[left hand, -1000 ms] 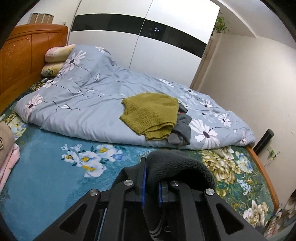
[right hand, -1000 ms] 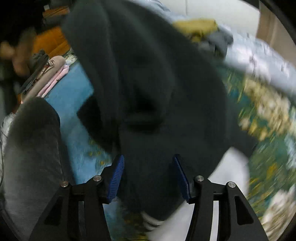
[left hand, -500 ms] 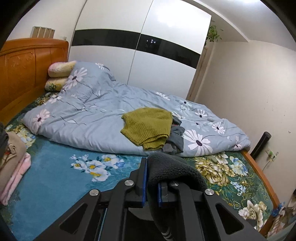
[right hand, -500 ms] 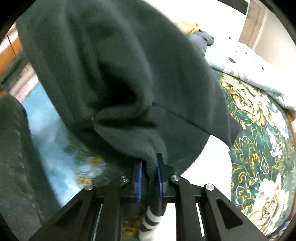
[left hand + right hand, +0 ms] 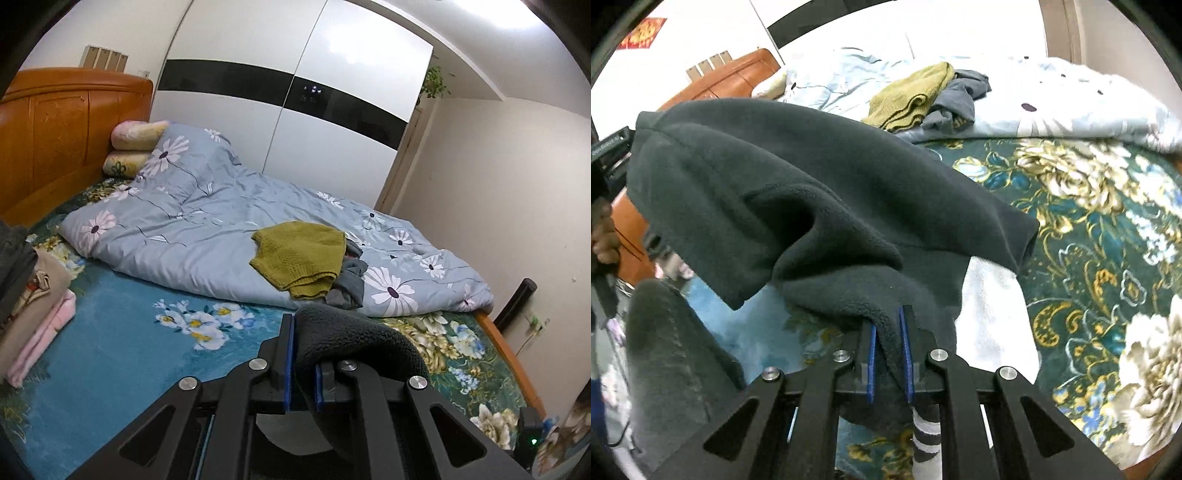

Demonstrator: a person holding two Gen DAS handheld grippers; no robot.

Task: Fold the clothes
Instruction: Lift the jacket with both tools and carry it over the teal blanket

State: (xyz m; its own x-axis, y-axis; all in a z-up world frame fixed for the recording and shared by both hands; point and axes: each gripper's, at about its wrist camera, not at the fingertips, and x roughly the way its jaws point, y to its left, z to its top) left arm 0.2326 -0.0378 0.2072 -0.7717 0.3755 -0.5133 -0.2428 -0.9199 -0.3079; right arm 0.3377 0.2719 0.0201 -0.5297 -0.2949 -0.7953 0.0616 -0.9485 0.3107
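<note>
Fingers (image 5: 871,363) half-buried in dark fleece (image 5: 798,192)

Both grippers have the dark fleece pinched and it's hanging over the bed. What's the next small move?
Probably spread the left gripper and right gripper apart: the dark fleece sags bunched between them, above the bedspread.

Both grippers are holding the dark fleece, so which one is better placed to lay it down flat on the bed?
Probably the right gripper. Most of the dark fleece drapes in front of it, over the bedspread. The left gripper holds only a small fold and can steady that edge.
</note>
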